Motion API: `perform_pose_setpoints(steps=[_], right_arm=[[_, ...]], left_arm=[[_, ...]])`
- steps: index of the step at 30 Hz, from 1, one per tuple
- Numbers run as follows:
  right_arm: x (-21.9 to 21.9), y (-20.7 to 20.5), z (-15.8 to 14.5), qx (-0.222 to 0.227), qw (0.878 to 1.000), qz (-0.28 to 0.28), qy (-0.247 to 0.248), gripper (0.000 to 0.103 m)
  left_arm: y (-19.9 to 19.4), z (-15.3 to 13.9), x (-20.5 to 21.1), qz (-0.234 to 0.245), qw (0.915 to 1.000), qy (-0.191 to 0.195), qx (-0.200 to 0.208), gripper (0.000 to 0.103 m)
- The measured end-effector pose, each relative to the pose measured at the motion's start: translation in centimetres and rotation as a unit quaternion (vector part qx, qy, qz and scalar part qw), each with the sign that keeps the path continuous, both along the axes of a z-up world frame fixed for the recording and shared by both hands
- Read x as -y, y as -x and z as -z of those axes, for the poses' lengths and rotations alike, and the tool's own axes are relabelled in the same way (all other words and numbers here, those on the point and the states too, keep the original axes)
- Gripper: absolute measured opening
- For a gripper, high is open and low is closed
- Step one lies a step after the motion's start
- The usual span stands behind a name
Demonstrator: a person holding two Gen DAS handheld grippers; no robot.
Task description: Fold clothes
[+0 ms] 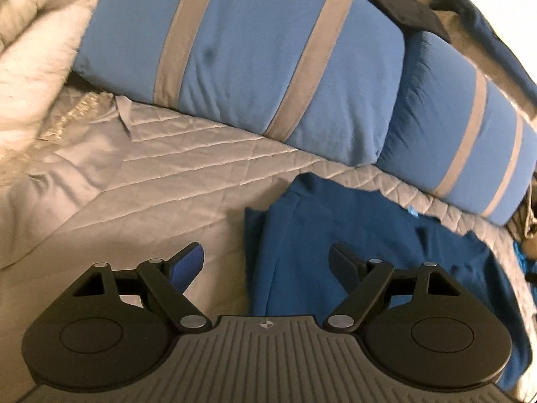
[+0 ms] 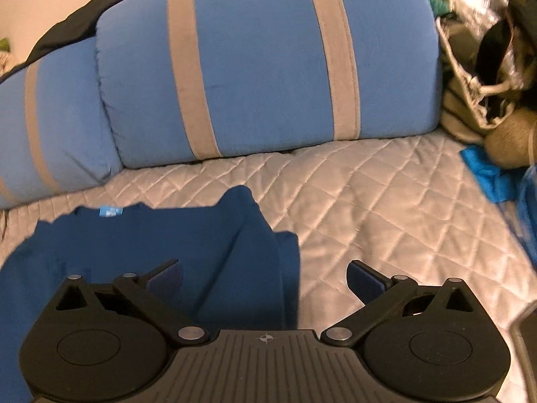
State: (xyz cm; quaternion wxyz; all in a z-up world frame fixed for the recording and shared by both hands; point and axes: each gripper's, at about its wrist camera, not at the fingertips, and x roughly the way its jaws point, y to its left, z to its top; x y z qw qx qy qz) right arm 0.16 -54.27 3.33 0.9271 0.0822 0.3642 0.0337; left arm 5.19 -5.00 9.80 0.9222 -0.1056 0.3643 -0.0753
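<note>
The dark blue garment (image 1: 352,255) is laid flat on the quilted grey bedcover (image 1: 188,174), just in front of two blue pillows with grey stripes (image 1: 255,53). Both side parts appear folded inward, so a narrow shape is seen, with the small label (image 2: 110,211) at the far edge.

The left gripper (image 1: 266,262) is released; its jaws stand wide apart over the left edge of the garment and nothing is held between them. The right gripper (image 2: 265,278) is also spread wide and empty, over the right folded edge.

From here, a risk is judged: if only the upper layer is pinched for the next fold, the folded sides can be pulled open again. The soft quilt may also be caught together with the cloth, and the garment can then be dragged crooked.

A crumpled pale blanket (image 1: 37,33) at the left is shown only in the left wrist view. A light bag (image 2: 470,94) and bright blue cloth (image 2: 486,174) at the right are shown only in the right wrist view.
</note>
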Motion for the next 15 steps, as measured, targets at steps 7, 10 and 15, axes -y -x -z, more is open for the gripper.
perform_pose_setpoints(steps=[7, 10, 15], right_arm=[[0.0, 4.0, -1.5, -0.004, 1.0, 0.0, 0.029, 0.103], [0.4, 5.4, -2.2, -0.002, 1.0, 0.001, 0.028, 0.103], [0.7, 6.7, -3.8, 0.01, 1.0, 0.006, 0.027, 0.103]], left_arm=[[5.2, -1.4, 1.6, 0.028, 0.9987, -0.032, 0.029, 0.082], [6.8, -1.5, 2.5, 0.044, 0.9972, -0.049, 0.035, 0.082], [8.6, -1.7, 3.7, 0.068, 0.9959, -0.053, 0.027, 0.082]])
